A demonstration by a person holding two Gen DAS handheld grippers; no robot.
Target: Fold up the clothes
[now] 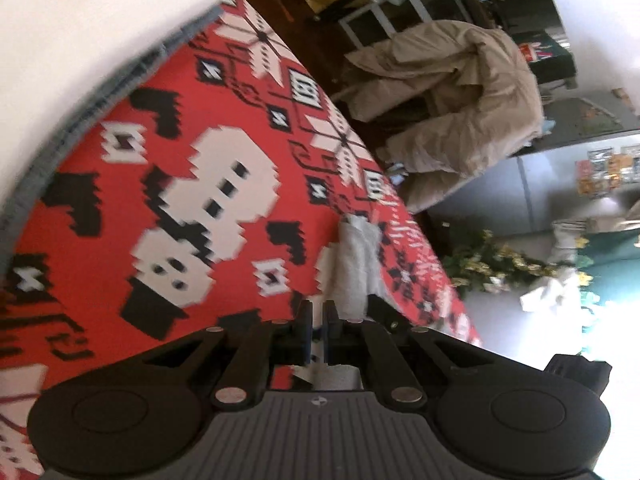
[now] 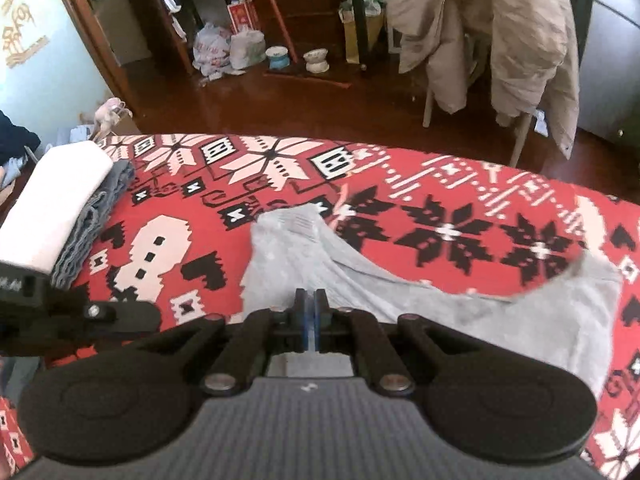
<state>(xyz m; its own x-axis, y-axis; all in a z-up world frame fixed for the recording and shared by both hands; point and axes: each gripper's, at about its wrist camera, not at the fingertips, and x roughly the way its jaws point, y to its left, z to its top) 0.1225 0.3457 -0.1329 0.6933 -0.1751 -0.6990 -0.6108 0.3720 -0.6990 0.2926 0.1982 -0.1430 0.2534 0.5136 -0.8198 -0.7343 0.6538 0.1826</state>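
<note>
Here we hold both claws, the left gripper (image 1: 318,316) and the right gripper (image 2: 310,304), nearly closed, each apparently pinching the grey garment (image 2: 304,248), so a thin hold may slip and spoil our fold.

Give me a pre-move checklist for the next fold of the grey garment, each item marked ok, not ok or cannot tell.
1. Right gripper shut on the grey garment: shut, but cannot tell whether cloth is pinched.
2. Left gripper shut on the garment: jaws shut, cloth near the tips, grip cannot tell.
3. Garment lying flat: not ok, it is bunched and creased.
4. Bare patterned red cover beyond the garment: ok.
5. Folded stack, white piece on grey one, clear of the garment: ok.
</note>
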